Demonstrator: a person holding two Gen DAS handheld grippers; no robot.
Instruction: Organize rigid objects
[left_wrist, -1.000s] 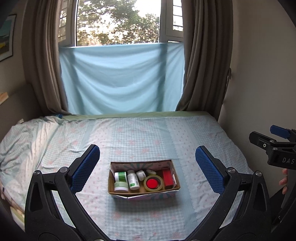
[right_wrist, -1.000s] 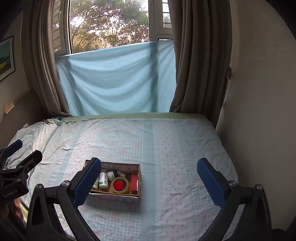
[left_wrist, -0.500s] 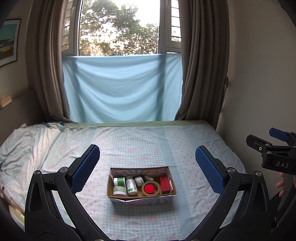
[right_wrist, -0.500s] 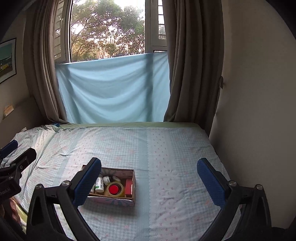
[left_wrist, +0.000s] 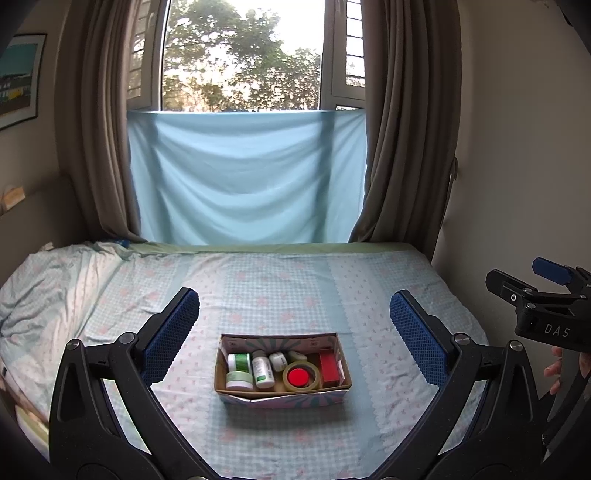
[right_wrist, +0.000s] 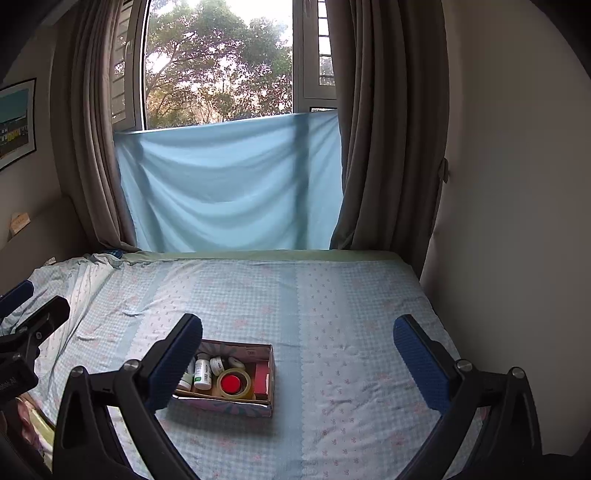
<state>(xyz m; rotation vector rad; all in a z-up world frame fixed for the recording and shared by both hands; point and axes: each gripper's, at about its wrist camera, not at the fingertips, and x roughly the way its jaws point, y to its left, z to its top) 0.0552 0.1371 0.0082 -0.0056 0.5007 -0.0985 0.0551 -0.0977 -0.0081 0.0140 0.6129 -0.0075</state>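
An open cardboard box (left_wrist: 282, 398) sits on the bed. It holds a tape roll (left_wrist: 301, 377) around a red disc, a white bottle (left_wrist: 263, 373), green-and-white jars (left_wrist: 239, 362), small white jars and a red box (left_wrist: 329, 365). The box also shows in the right wrist view (right_wrist: 229, 403), partly behind that gripper's left finger. My left gripper (left_wrist: 293, 338) is open and empty, held above and in front of the box. My right gripper (right_wrist: 297, 360) is open and empty, to the right of the box.
The bed (left_wrist: 277, 288) carries a light blue patterned sheet, rumpled at the left (left_wrist: 55, 280). A wall (right_wrist: 517, 221) runs along the bed's right side. Brown curtains (left_wrist: 406, 129) and a blue cloth (left_wrist: 247, 177) hang at the window behind.
Both grippers have drawn back and tilted up, so the box sits lower and smaller in both views. Both stay open and empty.
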